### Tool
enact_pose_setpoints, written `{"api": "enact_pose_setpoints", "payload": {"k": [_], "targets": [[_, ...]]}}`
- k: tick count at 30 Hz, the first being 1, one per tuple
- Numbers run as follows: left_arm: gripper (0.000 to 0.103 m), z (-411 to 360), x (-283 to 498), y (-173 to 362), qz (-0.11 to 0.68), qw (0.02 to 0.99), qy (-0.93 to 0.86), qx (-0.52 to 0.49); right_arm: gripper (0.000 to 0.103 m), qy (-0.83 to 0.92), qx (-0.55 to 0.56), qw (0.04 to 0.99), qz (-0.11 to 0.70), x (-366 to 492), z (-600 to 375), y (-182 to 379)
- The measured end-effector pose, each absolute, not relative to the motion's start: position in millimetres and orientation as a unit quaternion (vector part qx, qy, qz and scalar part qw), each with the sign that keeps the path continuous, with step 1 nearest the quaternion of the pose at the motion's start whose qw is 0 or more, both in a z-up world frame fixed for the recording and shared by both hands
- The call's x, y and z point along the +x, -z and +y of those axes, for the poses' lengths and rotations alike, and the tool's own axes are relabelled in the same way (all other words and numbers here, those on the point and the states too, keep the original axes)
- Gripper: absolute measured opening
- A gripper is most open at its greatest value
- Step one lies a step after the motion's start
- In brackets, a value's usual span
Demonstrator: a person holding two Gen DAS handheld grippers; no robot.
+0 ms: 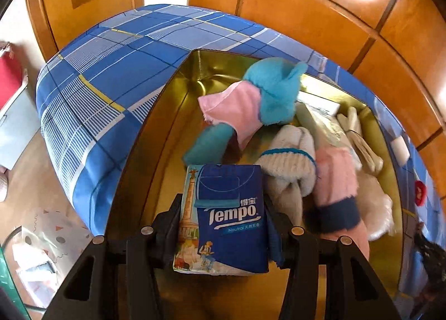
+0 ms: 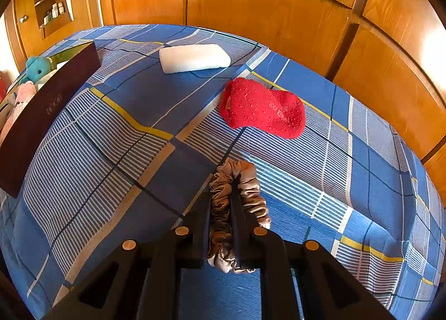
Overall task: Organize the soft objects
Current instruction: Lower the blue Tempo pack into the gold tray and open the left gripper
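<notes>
My left gripper is shut on a blue Tempo tissue pack and holds it over the near end of a gold-lined box. In the box lie a blue plush toy in a pink shirt, white socks, a pink sock and other soft things. My right gripper is shut on a beige satin scrunchie just above the blue checked bed cover. A red sock and a white sponge lie farther on the bed.
The box's dark outer wall stands at the left in the right wrist view. Wooden wardrobe doors rise right behind the bed. Floor with a patterned mat lies left of the bed.
</notes>
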State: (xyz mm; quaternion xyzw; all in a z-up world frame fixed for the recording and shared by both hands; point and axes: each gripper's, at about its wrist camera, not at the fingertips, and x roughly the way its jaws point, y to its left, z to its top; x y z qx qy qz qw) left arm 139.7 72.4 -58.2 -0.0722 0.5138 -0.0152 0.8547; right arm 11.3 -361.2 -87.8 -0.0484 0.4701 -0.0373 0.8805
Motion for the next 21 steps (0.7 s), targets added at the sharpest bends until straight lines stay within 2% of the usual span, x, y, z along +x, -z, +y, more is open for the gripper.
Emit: {"api": "enact_pose_setpoints", "payload": {"k": [5,12,21], "targets": [[0.053,71.4,134.4,54.3,0.501,0.863,0.013,-0.065,0.013,0.038,-0.049,0.880,0.470,11.2,-360.6,87.4],[0.067,67.7,123.5,51.8,0.479,0.877,0.007,-0.034,0.013,0.039,-0.050,0.880,0.470,11.1,-360.5,87.5],[0.067,60.4,100.1,33.9,0.435,0.901,0.001,-0.004,0.013,0.040,-0.053,0.881,0.468,11.0,-359.8,87.6]]}}
